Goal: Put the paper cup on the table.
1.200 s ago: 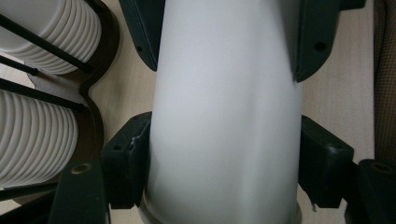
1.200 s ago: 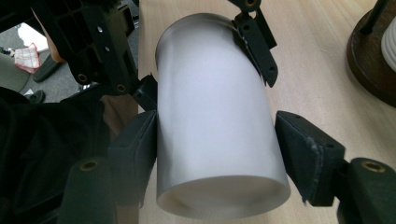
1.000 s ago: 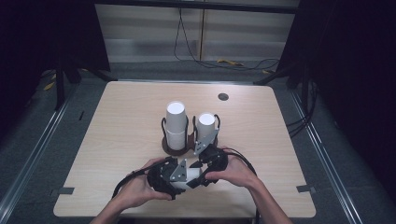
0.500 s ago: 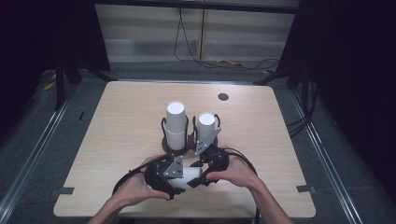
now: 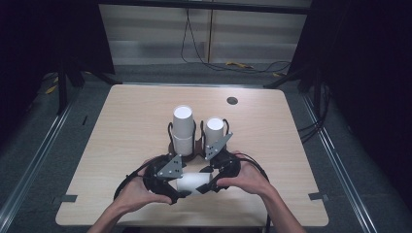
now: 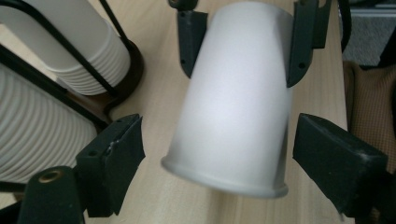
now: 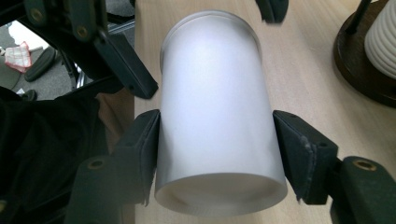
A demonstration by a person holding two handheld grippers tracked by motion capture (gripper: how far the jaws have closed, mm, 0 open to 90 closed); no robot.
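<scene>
cup (image 5: 193, 182) of frosted white plastic lies on its side just above the near edge of the desk (image 5: 131, 121), between my two hands, with my right gripper (image 7: 217, 154) clamped on its body near the closed end. my left gripper (image 6: 212, 154) has its jaws apart on either side of the rim end, a gap showing on both sides. just beyond, two stacks of ribbed white cups (image 5: 183, 127) stand upright in black wire holders.
</scene>
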